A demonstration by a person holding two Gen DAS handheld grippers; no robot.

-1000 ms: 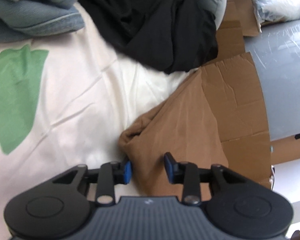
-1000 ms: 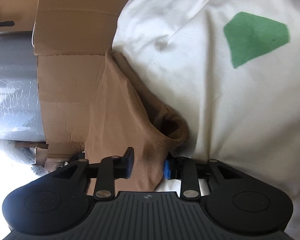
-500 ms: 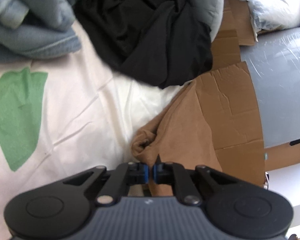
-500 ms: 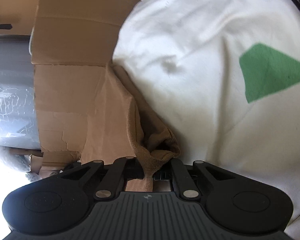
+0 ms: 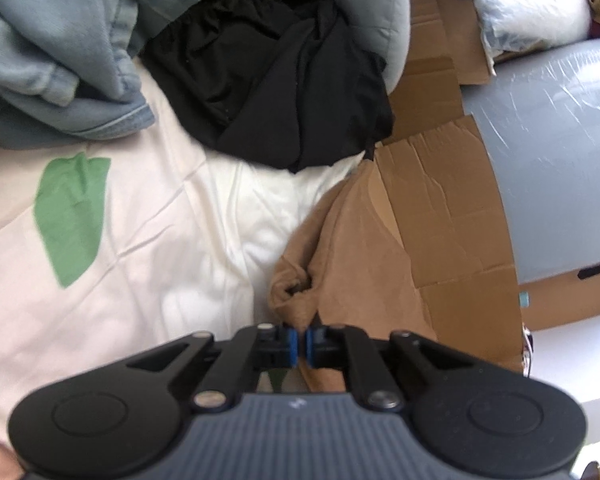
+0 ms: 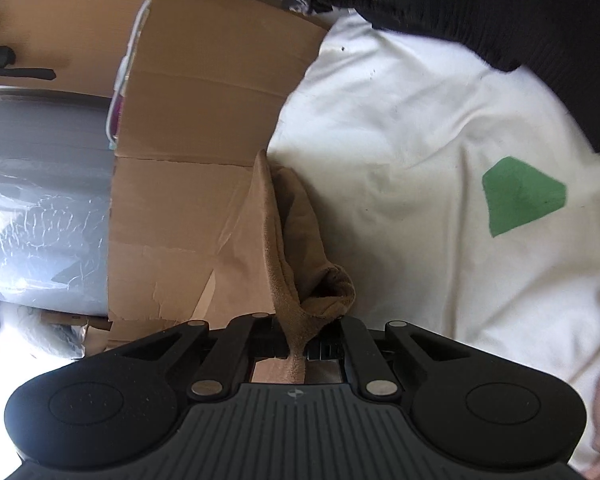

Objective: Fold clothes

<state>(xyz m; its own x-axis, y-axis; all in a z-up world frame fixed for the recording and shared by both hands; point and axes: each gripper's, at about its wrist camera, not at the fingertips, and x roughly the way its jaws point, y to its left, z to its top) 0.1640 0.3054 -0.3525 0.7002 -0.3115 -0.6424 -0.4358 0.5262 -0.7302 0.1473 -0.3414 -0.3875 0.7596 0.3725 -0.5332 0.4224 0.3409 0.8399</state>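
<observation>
Both wrist views look closely down along their fingers, sharing the brown garment and white sheet.

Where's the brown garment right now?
The brown garment lies along the bed's edge, between the white sheet and the cardboard, with the left gripper and right gripper each pinching an end.
</observation>
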